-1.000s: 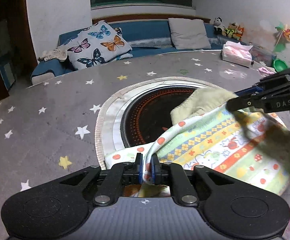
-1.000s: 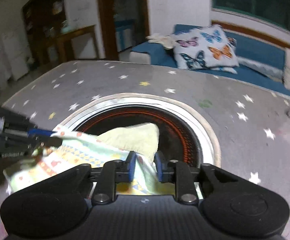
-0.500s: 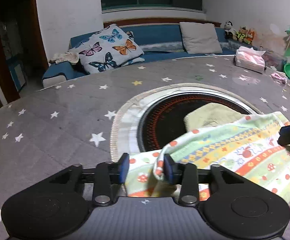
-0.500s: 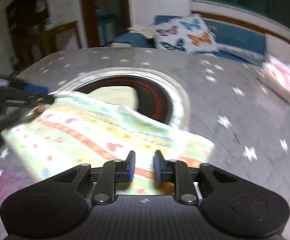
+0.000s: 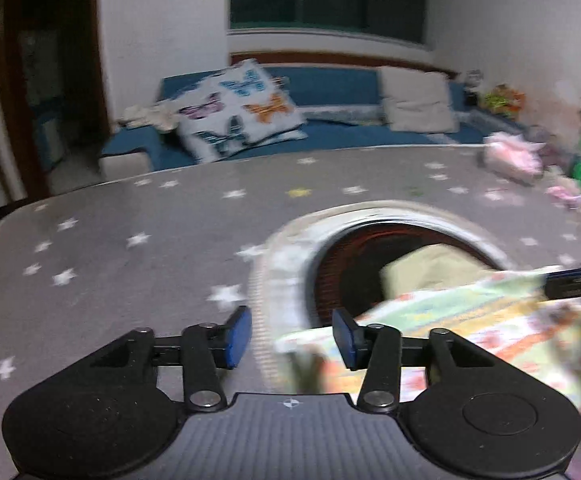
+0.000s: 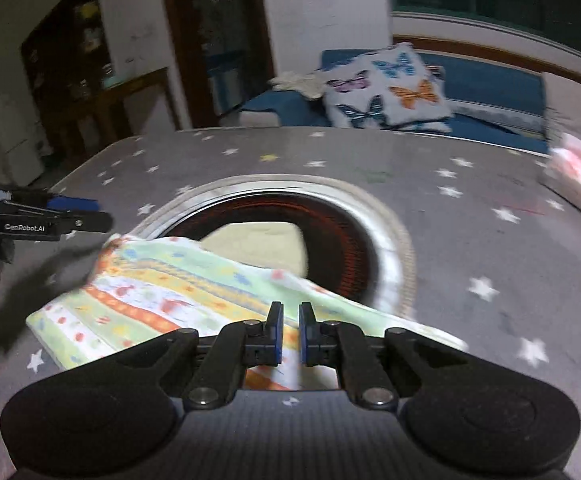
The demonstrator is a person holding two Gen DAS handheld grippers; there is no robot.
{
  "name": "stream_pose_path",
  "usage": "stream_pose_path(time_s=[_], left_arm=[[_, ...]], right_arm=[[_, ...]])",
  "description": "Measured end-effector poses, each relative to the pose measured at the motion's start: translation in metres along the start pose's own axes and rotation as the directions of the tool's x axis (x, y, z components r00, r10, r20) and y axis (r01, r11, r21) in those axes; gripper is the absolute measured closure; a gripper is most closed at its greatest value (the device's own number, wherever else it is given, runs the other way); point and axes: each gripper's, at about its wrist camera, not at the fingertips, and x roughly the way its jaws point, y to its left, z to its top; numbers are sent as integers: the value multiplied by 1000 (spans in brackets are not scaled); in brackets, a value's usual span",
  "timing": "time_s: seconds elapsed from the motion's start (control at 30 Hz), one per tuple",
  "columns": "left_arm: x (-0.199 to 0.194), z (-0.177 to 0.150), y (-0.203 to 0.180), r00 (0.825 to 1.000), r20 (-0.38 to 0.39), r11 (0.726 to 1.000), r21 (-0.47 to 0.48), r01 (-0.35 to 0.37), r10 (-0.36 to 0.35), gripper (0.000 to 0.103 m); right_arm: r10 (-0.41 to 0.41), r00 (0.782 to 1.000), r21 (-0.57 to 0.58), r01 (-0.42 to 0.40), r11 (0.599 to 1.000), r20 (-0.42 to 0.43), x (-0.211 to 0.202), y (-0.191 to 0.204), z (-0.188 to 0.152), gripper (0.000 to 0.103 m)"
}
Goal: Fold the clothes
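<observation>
Released: my left tool point(image 5: 289, 336) now spread, off the striped cloth point(image 6: 194, 288).
Right tool point(image 6: 288, 334) nearly closed over cloth; can't tell if pinching.

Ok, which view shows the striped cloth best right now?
Right wrist. The striped cloth lies spread across its frame with most of its outline visible, running under the right gripper. Left wrist shows it blurred, low right, partly hidden behind the open left gripper.

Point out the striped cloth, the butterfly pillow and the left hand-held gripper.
striped cloth point(image 6: 162, 292), right wrist view, its striped middle.
butterfly pillow point(image 6: 386, 88), right wrist view, its printed face.
left hand-held gripper point(image 5: 290, 334), left wrist view, midway between its fingertips.
</observation>
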Motion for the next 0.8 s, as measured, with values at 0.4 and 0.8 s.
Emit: stream_pose_path(time_s=[0.4, 0.8], left_arm=[[66, 8, -57, 988, -94, 990, 61, 130, -124, 84], [13, -15, -61, 988, -32, 983, 92, 156, -154, 84]], right_arm=[[2, 999, -16, -2, 1000, -42, 58, 13, 13, 94], [42, 999, -149, -45, 988, -21, 16, 51, -1, 83]])
